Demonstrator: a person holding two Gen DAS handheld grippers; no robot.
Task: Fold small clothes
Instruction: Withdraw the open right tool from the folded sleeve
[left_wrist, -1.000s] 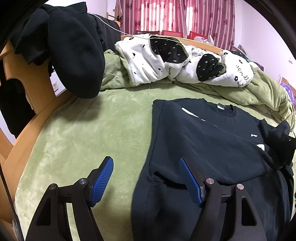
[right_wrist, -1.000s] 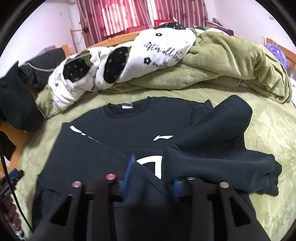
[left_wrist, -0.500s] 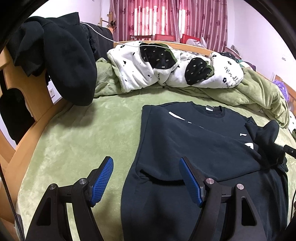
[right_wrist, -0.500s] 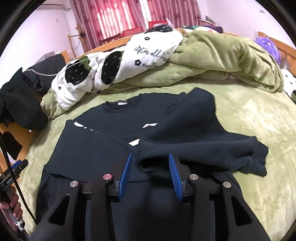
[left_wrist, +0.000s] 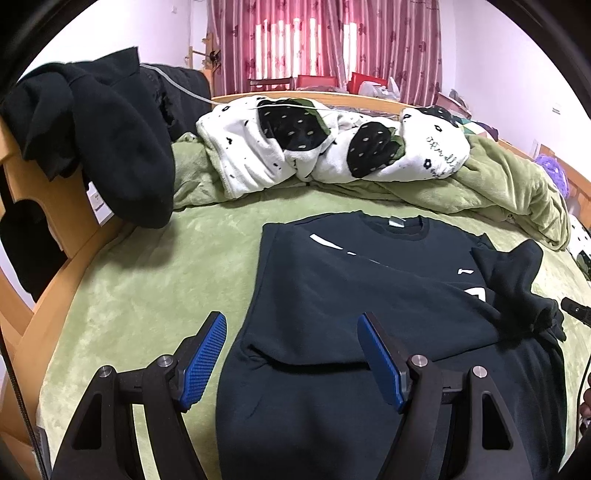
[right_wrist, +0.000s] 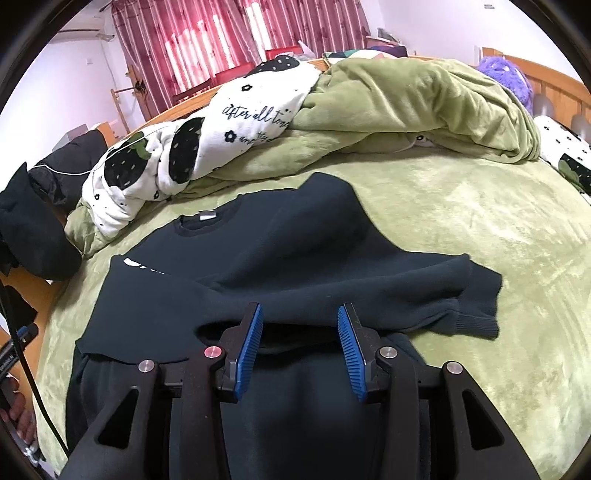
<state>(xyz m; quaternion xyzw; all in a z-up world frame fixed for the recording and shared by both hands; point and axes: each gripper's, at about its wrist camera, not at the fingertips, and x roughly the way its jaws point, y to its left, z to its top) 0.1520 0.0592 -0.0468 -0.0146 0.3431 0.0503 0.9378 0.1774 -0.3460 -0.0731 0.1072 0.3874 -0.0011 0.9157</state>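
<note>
The dark sweatshirt (right_wrist: 280, 258) lies mid-frame on the green blanket (right_wrist: 480, 229), both sleeves folded in, body fold still left, while the left gripper (left_wrist: 291, 354) and right gripper (right_wrist: 299, 339) hang apart, holding nothing.

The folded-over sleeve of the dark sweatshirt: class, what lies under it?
Under the folded-over sleeve lies the dark sweatshirt's chest; a white printed stripe shows beside it. The rest of the print there is covered.
</note>
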